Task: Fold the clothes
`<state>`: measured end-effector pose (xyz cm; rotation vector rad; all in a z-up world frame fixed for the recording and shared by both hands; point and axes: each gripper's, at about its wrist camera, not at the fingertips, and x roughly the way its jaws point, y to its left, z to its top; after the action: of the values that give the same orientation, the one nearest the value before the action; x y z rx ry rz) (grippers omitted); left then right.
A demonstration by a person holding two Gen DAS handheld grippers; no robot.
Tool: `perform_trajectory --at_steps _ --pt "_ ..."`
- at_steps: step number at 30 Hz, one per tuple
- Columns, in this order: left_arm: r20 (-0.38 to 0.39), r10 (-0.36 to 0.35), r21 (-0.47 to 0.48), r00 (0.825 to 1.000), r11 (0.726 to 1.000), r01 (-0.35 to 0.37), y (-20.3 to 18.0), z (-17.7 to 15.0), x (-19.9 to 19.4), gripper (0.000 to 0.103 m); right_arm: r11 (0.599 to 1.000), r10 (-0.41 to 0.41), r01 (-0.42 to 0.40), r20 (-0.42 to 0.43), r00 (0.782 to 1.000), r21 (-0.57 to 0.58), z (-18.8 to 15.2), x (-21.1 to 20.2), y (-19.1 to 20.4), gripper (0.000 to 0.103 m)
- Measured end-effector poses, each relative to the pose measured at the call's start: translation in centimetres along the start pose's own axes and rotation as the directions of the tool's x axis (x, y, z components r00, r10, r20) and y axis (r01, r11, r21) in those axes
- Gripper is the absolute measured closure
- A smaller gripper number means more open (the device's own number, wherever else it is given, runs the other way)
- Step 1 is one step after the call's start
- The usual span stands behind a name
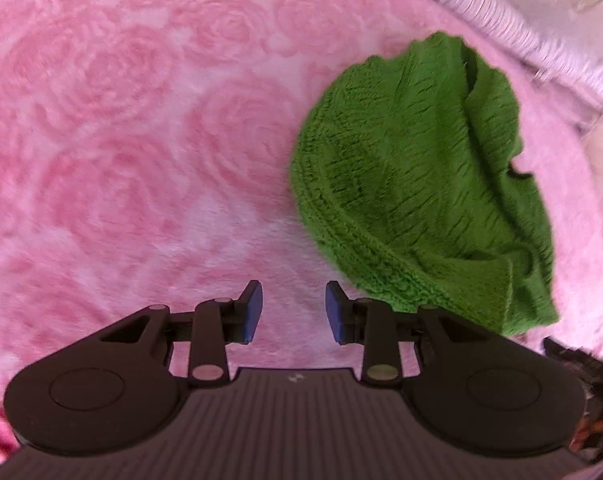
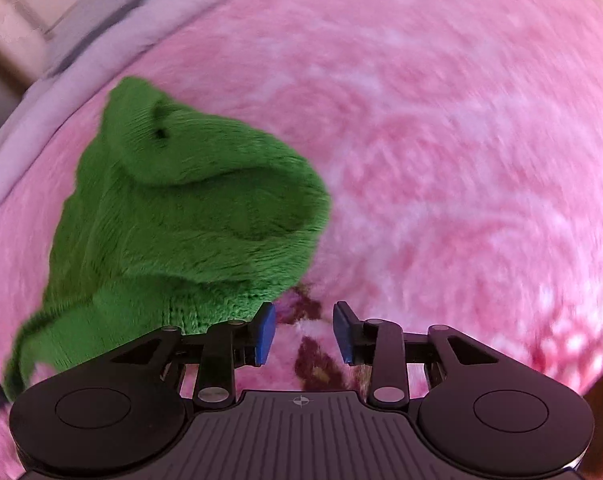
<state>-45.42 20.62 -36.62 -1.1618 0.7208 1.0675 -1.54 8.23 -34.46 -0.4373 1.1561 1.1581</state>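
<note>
A green knitted garment [image 1: 413, 184] lies bunched in a rounded heap on a pink rose-patterned blanket [image 1: 141, 140]. In the left wrist view it sits to the upper right of my left gripper [image 1: 294, 312], which is open and empty, just left of the garment's near edge. In the right wrist view the garment [image 2: 181, 220] lies to the left of my right gripper [image 2: 304, 332], which is open and empty; its left blue pad [image 2: 266, 332] is close to the garment's near hem. That view is blurred.
The blanket [image 2: 461, 140] covers a bed. A pale lilac ribbed edge [image 1: 513, 32] runs along the far side; it also shows in the right wrist view [image 2: 81, 52]. A dark patterned patch [image 2: 313, 360] lies under the right gripper.
</note>
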Motion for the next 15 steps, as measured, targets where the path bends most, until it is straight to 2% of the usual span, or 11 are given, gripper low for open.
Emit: perform_trajectory --at_steps 3,5,10,15 --pt "0.052 -0.035 0.03 0.998 0.999 0.034 0.8 -0.7 0.6 0.074 0.987 -0.013 0.024 0.066 0.998 -0.16 -1.4 0.6 1.2 0.067" --pt "0.077 -0.045 0.057 0.996 0.998 0.04 1.2 -1.2 1.2 0.074 0.973 -0.021 0.043 0.099 0.995 -0.228 -2.7 1.5 1.3 0.067" --pt "0.154 -0.095 0.112 0.983 0.991 0.078 2.5 -3.7 1.6 0.074 0.964 0.019 0.039 0.212 0.977 -0.264 -5.8 2.6 0.5 0.067" --pt "0.233 -0.125 0.215 0.964 0.974 0.074 2.3 -7.2 -0.6 0.074 0.951 0.069 0.03 0.303 0.95 -0.309 -9.3 1.1 -0.2 0.067"
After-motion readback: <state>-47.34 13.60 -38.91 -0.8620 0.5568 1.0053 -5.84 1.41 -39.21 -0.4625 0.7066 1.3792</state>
